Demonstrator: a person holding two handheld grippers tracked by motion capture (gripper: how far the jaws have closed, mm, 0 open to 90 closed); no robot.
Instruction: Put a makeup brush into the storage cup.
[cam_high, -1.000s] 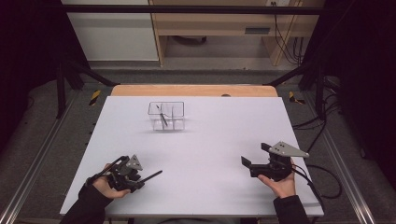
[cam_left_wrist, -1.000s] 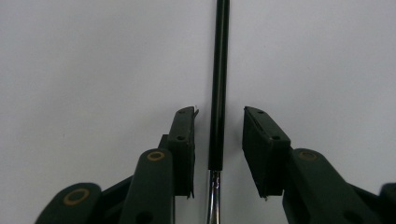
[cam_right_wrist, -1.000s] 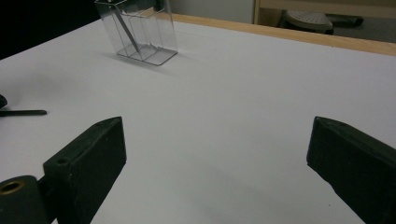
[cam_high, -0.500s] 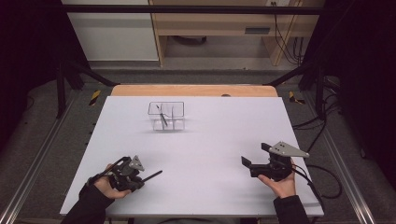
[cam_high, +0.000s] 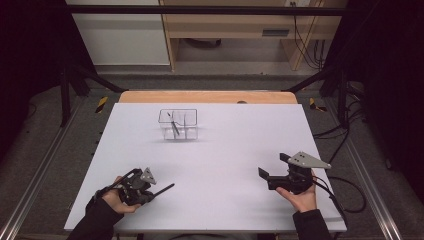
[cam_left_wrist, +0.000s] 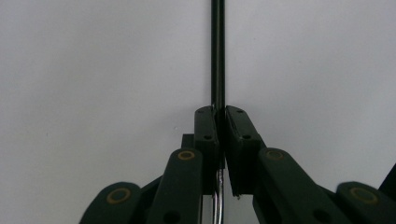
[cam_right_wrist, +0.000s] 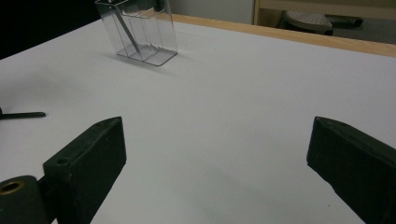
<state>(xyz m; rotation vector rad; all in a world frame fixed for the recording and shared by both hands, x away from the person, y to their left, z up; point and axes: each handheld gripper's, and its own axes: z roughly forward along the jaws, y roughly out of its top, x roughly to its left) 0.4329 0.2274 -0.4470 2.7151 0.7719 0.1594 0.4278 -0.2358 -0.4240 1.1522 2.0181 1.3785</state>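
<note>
We saw a white surface (cam_high: 225, 165) with a pale wooden edge along its far side. The left gripper (cam_left_wrist: 219, 121) was black, with brass-coloured rings at its joints, and the slim rod (cam_left_wrist: 217, 51) between its jaws was black, silvery at its near end. The right gripper (cam_high: 272, 167) was black too, topped by a grey plate. The organizer (cam_high: 178, 124) was clear, dark-rimmed, with a dark stick inside. Yellow-and-black striped markers (cam_high: 101, 103) lay on the grey floor.

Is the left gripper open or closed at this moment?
Closed. In the left gripper view, the left gripper has its jaws pressed on a thin black rod, which sticks out ahead of them over the white table.
</note>
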